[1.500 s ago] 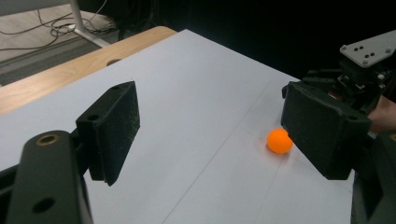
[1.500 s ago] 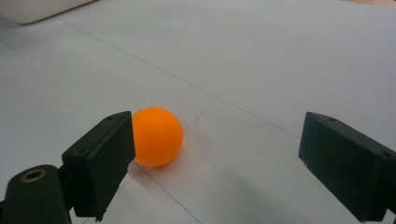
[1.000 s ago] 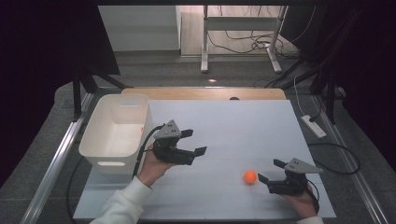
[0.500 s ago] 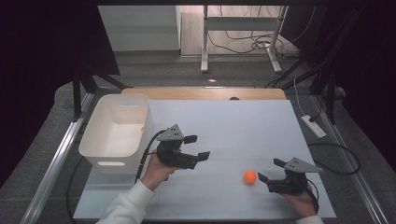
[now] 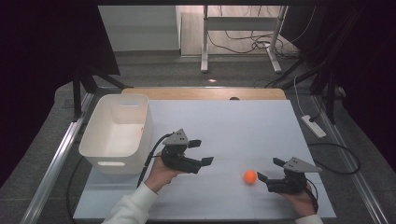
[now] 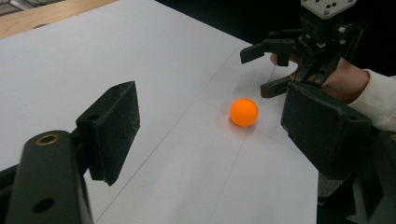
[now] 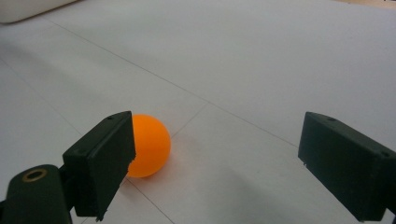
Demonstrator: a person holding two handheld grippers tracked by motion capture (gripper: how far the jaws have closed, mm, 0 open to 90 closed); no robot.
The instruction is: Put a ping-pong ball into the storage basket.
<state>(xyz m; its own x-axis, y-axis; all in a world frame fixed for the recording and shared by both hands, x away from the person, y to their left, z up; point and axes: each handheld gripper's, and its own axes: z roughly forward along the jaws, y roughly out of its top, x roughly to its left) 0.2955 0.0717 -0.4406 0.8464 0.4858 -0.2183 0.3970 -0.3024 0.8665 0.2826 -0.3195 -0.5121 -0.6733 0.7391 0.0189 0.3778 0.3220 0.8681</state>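
On the mat [image 5: 224, 126], we keep both the left gripper [image 5: 201, 151] and right gripper [image 5: 270, 169] wide apart, empty, flanking the ball [image 5: 250, 176] to pick it up.

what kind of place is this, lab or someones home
Most likely a lab or recording workspace: a white-covered table on metal framing, loose cables across the bare floor behind it, and dark curtains around the sides.

Left hand-held gripper [image 5: 201, 151] raised off the surface, jaws apart — right hand-held gripper [image 5: 271, 170] low, jaws wide
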